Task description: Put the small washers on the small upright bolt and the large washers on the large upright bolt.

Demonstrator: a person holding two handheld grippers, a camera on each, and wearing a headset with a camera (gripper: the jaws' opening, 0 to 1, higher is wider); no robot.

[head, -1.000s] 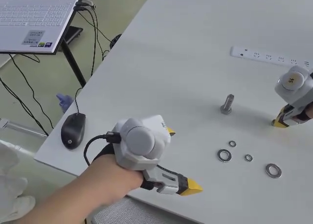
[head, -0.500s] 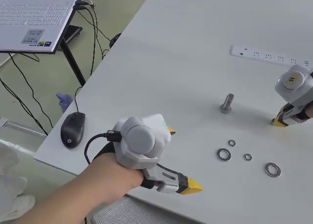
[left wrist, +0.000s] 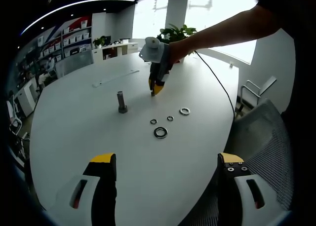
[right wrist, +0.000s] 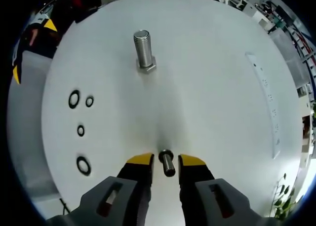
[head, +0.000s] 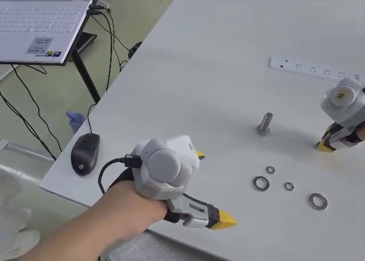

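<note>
The right gripper (right wrist: 166, 161) has its jaws drawn narrow on either side of the small bolt (right wrist: 168, 166), which stands on the table (head: 217, 73) between the yellow tips. Thin slivers of table show on both sides of the shank, so I cannot tell whether the bolt is pinched or only bracketed. The left gripper (left wrist: 166, 158) hangs with its jaws wide and nothing in them, at the near table edge, well apart from the large bolt (head: 264, 124). No washer is on either bolt, so the job looks to be at its start, with the small bolt being steadied or stood up. The next move probably calls for letting that bolt go without tipping it, then going for a washer. The large bolt stands head down and thread up, steel grey, with the small bolt off to its right. On the near side of the large bolt lie the four washers, flat and apart from one another: two small washers (head: 270, 170) and two large washers (head: 261, 183), all plain metal rings. They lie flush to the table, so picking one up will likely need the tips to catch its edge.
</note>
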